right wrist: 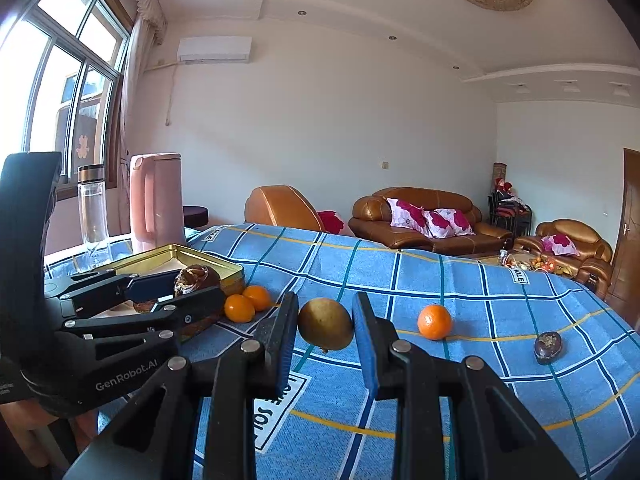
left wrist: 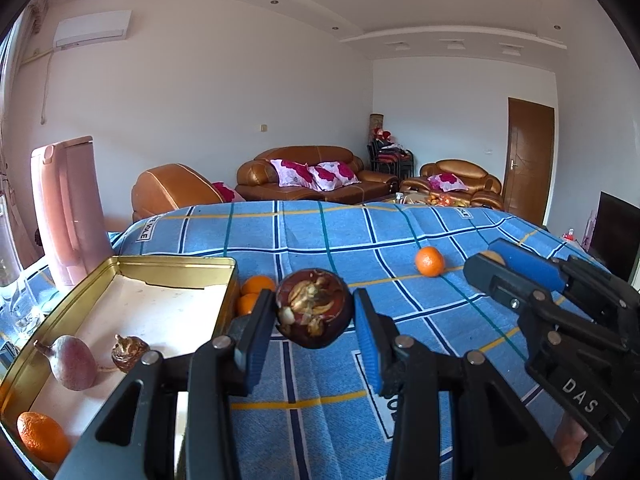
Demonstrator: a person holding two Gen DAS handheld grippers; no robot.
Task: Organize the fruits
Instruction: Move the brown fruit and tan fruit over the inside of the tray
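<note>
My left gripper point(left wrist: 314, 312) is shut on a dark mangosteen point(left wrist: 314, 308) and holds it above the blue checked cloth point(left wrist: 360, 240), just right of a gold tin tray point(left wrist: 176, 266). The tray holds a purple passion fruit point(left wrist: 74, 362), a dried brown fruit point(left wrist: 128, 352) and an orange point(left wrist: 42, 436). My right gripper point(right wrist: 326, 324) is shut on a yellow-brown round fruit point(right wrist: 326, 324) above the cloth. Two oranges point(right wrist: 246, 304) lie beside the tray, one orange point(right wrist: 435, 322) and a dark purple fruit point(right wrist: 548, 347) lie further right.
A pink kettle point(right wrist: 156, 200) and a clear bottle point(right wrist: 94, 216) stand behind the tray near the window. Leather sofas point(right wrist: 420, 216) stand beyond the table's far edge. The left gripper point(right wrist: 160, 300) shows at the left of the right wrist view.
</note>
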